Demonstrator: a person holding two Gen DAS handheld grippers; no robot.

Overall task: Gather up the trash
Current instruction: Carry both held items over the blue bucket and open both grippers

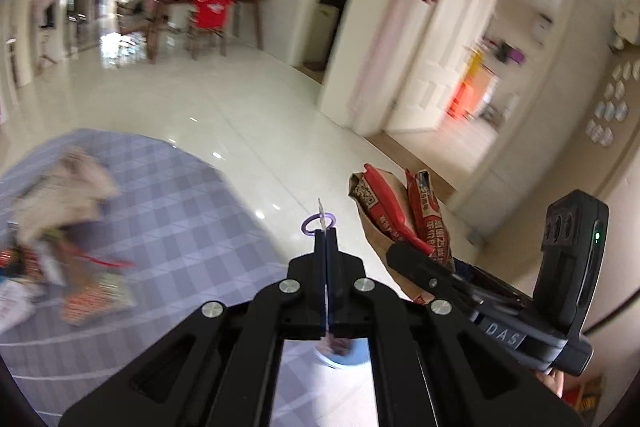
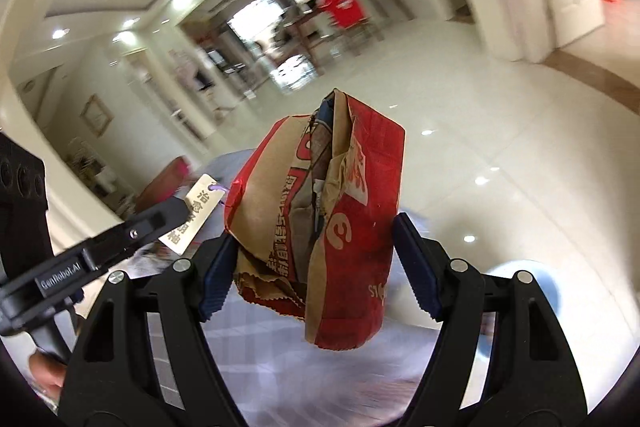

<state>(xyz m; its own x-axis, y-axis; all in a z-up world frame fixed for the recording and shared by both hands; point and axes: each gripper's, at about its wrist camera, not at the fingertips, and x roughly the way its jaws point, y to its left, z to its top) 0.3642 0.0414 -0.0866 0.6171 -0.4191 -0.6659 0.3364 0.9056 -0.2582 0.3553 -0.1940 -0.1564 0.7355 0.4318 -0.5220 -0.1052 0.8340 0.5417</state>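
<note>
Jaws of the right gripper (image 2: pixel 312 267) are squeezing a crumpled red-and-brown paper bag (image 2: pixel 320 219), lifting it over the white tiled floor (image 2: pixel 500 131). Left gripper (image 1: pixel 326 239) is pinching a flat tag with a purple ring (image 1: pixel 318 223), jaws fully closed. More trash (image 1: pixel 60 223) is lying blurred on the checked mat (image 1: pixel 188 195).

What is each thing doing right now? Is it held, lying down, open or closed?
Left gripper: shut on a thin tag.
Tag: pinched edge-on, purple ring at its tip.
Right gripper: shut on the paper bag.
Paper bag: red and brown, crumpled, held up off the floor.
Trash pile: lying on the checked mat, blurred.
White door: standing open.
</note>
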